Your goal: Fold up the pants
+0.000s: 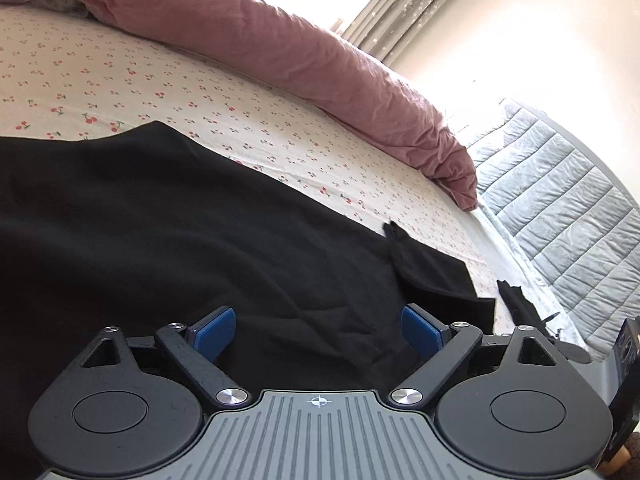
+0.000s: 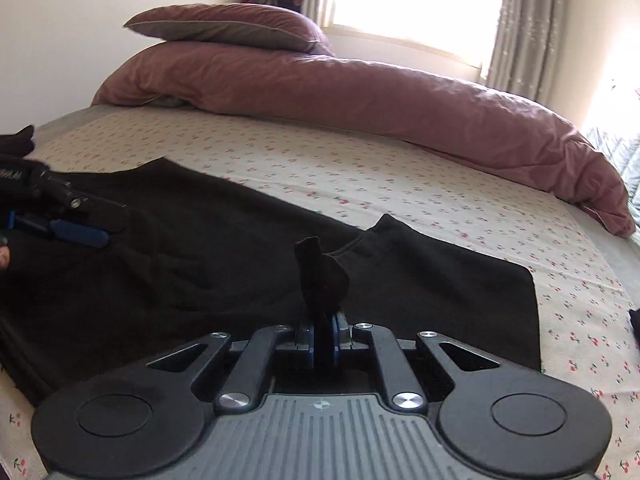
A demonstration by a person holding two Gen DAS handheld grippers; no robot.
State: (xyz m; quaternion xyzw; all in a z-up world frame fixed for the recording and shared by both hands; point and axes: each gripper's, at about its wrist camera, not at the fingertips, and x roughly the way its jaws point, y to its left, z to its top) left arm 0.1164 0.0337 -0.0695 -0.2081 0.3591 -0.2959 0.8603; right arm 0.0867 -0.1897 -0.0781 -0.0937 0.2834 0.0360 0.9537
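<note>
Black pants (image 1: 180, 220) lie spread on the cherry-print bed sheet (image 1: 120, 80); they also show in the right wrist view (image 2: 200, 264). My left gripper (image 1: 318, 330) is open, its blue pads wide apart just over the black cloth, holding nothing. It also shows at the left of the right wrist view (image 2: 76, 232). My right gripper (image 2: 322, 340) is shut on a pinched-up fold of the pants (image 2: 320, 276), which stands up between the blue pads near the pants' near edge.
A rolled pink duvet (image 2: 360, 96) lies across the far side of the bed with a pillow (image 2: 228, 28) on top. A quilted grey cover (image 1: 560, 208) hangs at the bed's right edge. A bright window and curtains (image 2: 520, 20) are behind.
</note>
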